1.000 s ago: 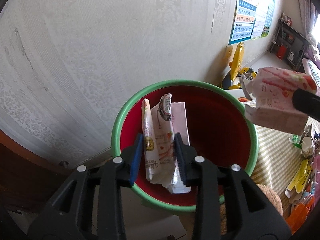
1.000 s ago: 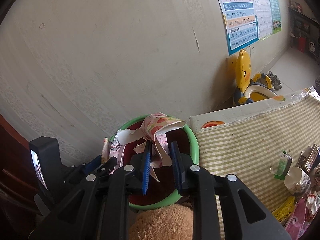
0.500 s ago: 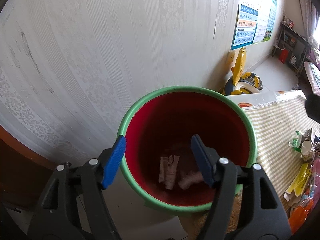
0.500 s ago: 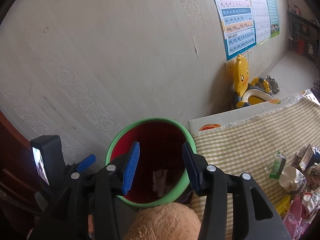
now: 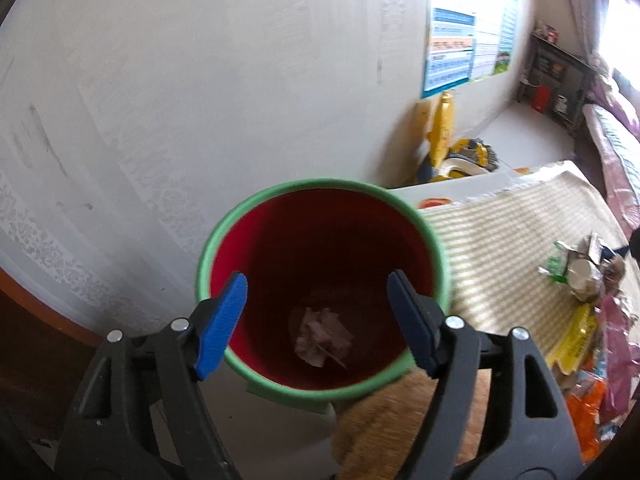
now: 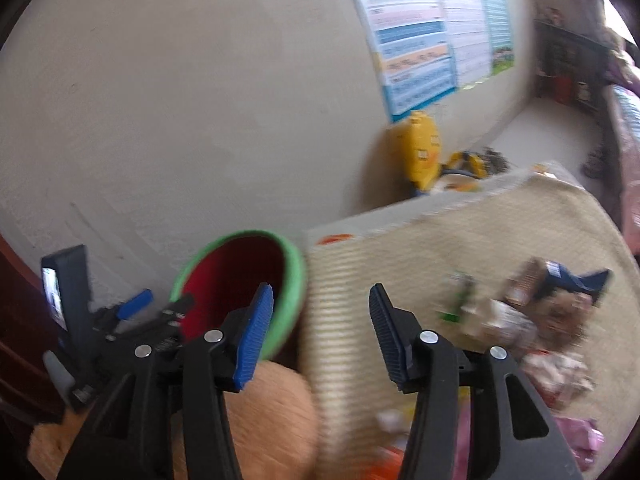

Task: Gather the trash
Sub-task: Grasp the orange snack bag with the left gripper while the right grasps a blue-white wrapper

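Hanging over a red bin (image 5: pixel 324 240) with a green rim, the left tongs (image 5: pixel 316 320) stand wide open with nothing between their blue pads (image 5: pixel 220 324). They have just been opening. The bin stands straight up with its round mouth facing the camera, close to a pale wall (image 5: pixel 200 80). Down at the bottom of the bin lies a crumpled pink and white wrapper (image 5: pixel 320 338). It is scrunched into a lump, so which way its long side runs is hard to tell. The tongs do not touch it.

The right tongs (image 6: pixel 320 328) are open too, about halfway, and hold nothing. They have also just been opening. They point down at the edge of a table (image 6: pixel 400 260) with a striped yellow cloth, just beside the bin (image 6: pixel 240 280). This picture is blurry. The left tongs (image 6: pixel 136 308) show at the far left of it, next to the bin.

More trash (image 6: pixel 520 320) sits in a pile on the table, well apart from the bin: a small green and white pack, a brown and blue box lying on its side, and some pink and white wrappers. The same pile (image 5: pixel 580 276) shows at the right edge of the left view, with yellow and orange packs nearer the camera.

A fuzzy tan toy (image 6: pixel 264 412) sits below the right tongs, touching the bin's side. A yellow duck seat (image 6: pixel 424 152) stands by the wall under bright posters (image 6: pixel 416 52).
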